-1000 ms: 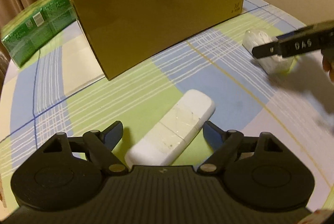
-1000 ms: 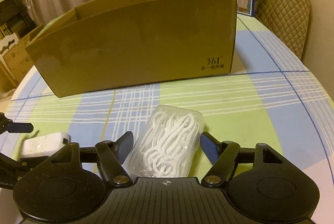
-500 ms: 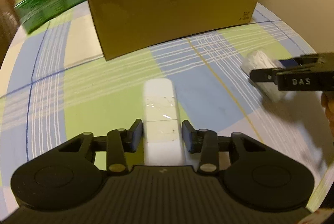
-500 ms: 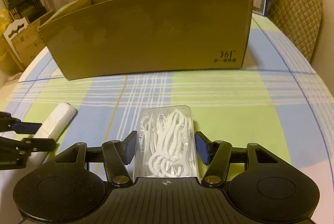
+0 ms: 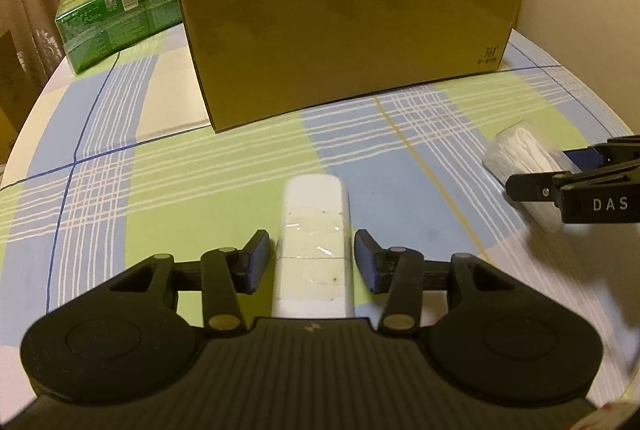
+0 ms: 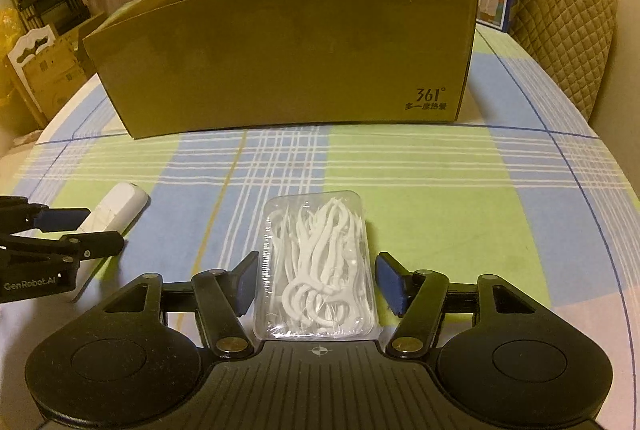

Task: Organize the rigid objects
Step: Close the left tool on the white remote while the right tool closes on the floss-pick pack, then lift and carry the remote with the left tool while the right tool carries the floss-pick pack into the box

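On the left wrist view, my left gripper [image 5: 312, 262] straddles the white bar [image 5: 314, 242] on the checked tablecloth [image 5: 180, 169]; jaws just eased apart, narrow gaps both sides, not pinching. Cardboard box [image 5: 344, 41] behind. Right wrist view: my right gripper [image 6: 316, 282] flanks the clear floss-pick case [image 6: 316, 266], jaws just widening, left pad close, right pad clear

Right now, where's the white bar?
In the left wrist view the white bar lies on the checked tablecloth between the left gripper's fingers, pointing toward the cardboard box behind it.
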Motion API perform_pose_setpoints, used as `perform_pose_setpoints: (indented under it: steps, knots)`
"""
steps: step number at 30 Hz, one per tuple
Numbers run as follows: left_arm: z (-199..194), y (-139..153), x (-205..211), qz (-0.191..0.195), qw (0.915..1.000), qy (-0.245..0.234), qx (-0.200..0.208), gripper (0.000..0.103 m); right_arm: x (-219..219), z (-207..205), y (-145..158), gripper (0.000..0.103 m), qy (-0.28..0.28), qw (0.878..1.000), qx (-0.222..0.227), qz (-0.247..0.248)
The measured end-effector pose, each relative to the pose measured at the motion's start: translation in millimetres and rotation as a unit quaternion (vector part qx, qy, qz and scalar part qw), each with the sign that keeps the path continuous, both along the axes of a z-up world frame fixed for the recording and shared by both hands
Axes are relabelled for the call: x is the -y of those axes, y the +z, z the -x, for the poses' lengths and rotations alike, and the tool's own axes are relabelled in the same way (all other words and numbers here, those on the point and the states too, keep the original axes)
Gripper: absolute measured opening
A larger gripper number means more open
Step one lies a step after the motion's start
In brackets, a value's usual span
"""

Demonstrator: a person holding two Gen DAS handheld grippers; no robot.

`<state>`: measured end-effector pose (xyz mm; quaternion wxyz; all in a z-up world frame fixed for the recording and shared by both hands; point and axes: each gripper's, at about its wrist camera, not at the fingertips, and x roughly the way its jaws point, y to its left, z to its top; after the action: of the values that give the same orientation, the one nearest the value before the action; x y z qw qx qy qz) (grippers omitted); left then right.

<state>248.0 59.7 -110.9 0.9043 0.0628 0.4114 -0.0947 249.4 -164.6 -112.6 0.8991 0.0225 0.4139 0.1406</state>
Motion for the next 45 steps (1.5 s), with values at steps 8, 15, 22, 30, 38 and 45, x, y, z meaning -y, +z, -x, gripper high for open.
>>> perform_pose_setpoints:
  steps: [8,15,22,30,38,45]
  knots:
    - [1,-2,3,0.001,0.9999,0.001,0.016,0.037,-11,4,-3,0.059,0.016,0.999,0.01,0.04]
    - [1,-1,4,-0.002,0.9998,0.003,0.018,0.037,-13,7,-3,0.054,0.02,0.999,0.012,0.049]
    - [3,-1,5,-0.008,0.9997,0.001,0.025,0.036,-14,6,-1,0.053,0.019,0.999,0.009,0.043]
    - [3,3,5,-0.015,0.9994,0.009,0.029,0.035,-11,7,14,0.053,0.018,0.999,0.029,0.022]
    - [3,30,11,0.001,0.9984,0.018,0.054,0.035,-1,6,40,0.053,0.006,0.998,0.068,0.007]
    - [-2,49,31,0.015,0.9967,0.011,0.078,0.035,5,7,57,0.053,-0.003,0.995,0.096,0.004]
